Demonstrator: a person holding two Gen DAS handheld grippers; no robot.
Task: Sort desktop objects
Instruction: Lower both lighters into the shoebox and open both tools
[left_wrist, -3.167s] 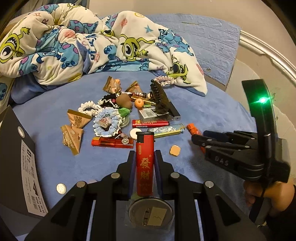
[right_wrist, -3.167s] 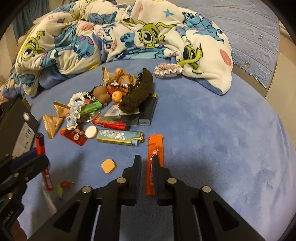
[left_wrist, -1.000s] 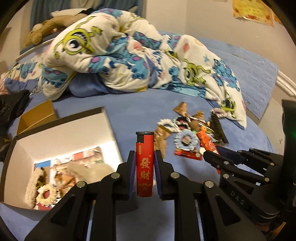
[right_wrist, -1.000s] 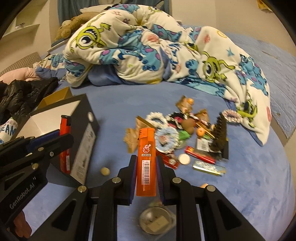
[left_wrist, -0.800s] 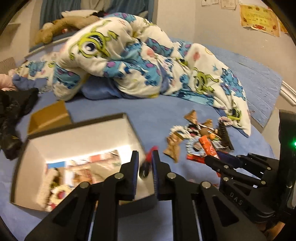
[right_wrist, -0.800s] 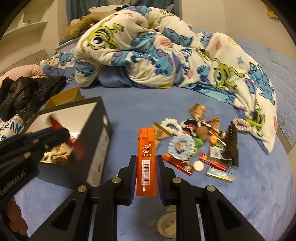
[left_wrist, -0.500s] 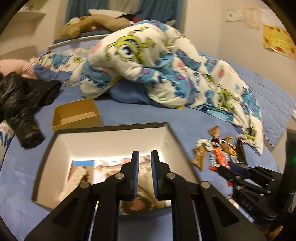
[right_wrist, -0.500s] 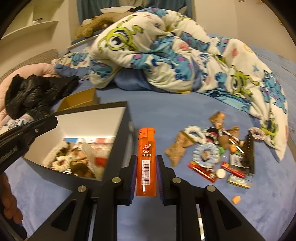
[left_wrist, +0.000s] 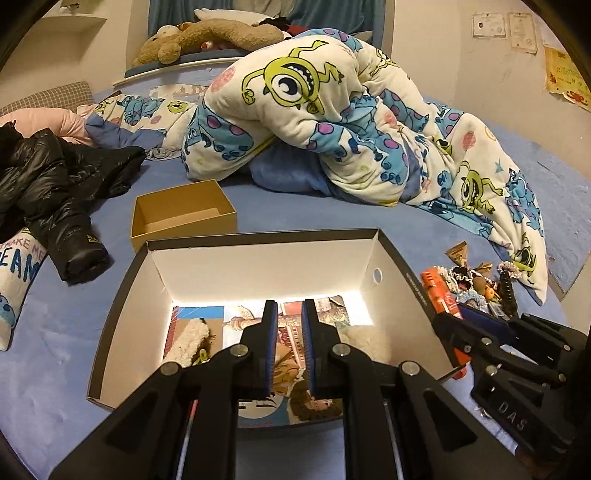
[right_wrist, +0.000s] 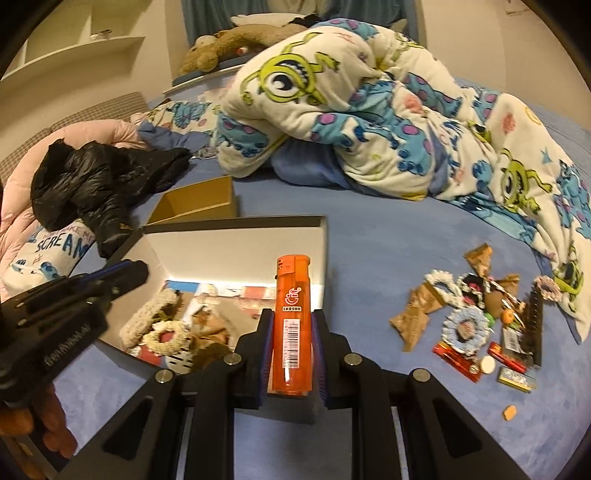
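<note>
My left gripper (left_wrist: 289, 312) hangs over the open black shoe box (left_wrist: 391, 254), its jaws slightly apart and empty. The box holds scrunchies, wrappers and printed paper. My right gripper (right_wrist: 290, 321) is shut on an orange lighter (right_wrist: 291, 325), held upright at the box's right wall (right_wrist: 318, 258). In the left wrist view the right gripper (left_wrist: 448, 326) and the orange lighter (left_wrist: 436, 291) show just right of the box. A pile of small items (right_wrist: 476, 321) lies on the blue bed to the right.
A small empty brown box (left_wrist: 181, 214) sits behind the black box. A black jacket (left_wrist: 48, 184) lies at the left. A monster-print duvet (left_wrist: 332, 122) is heaped at the back. A small orange piece (right_wrist: 511, 411) lies apart from the pile.
The left gripper carried the red lighter from the pile to the box and let it go inside. The right gripper lifted the orange lighter and moved left to the box's side.
</note>
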